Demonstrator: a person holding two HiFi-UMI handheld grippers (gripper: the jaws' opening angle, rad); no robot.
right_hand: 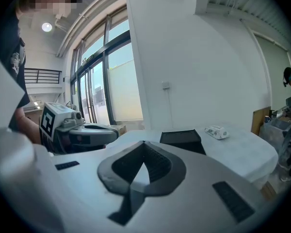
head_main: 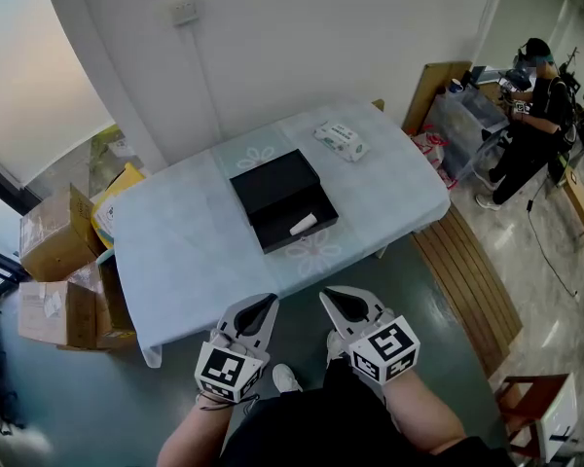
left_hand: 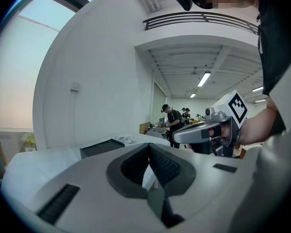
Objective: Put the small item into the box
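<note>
An open black box [head_main: 294,218] lies mid-table beside its lid [head_main: 273,180]. A small white item [head_main: 303,225] rests inside the box. Both grippers hang low before the table's near edge, close to my body and well short of the box. The left gripper [head_main: 257,311] is shut with nothing in it; its jaws meet at the tips [left_hand: 149,146]. The right gripper [head_main: 347,303] is likewise shut and empty [right_hand: 144,143]. In the left gripper view the box [left_hand: 102,147] shows beyond the jaws, and in the right gripper view the box [right_hand: 181,137] lies ahead.
The table [head_main: 185,251] wears a pale blue cloth. A white packet [head_main: 341,140] lies at its far right. Cardboard boxes [head_main: 54,236] stand on the floor at the left. A slatted wooden bench [head_main: 472,280] and a person [head_main: 530,115] are at the right.
</note>
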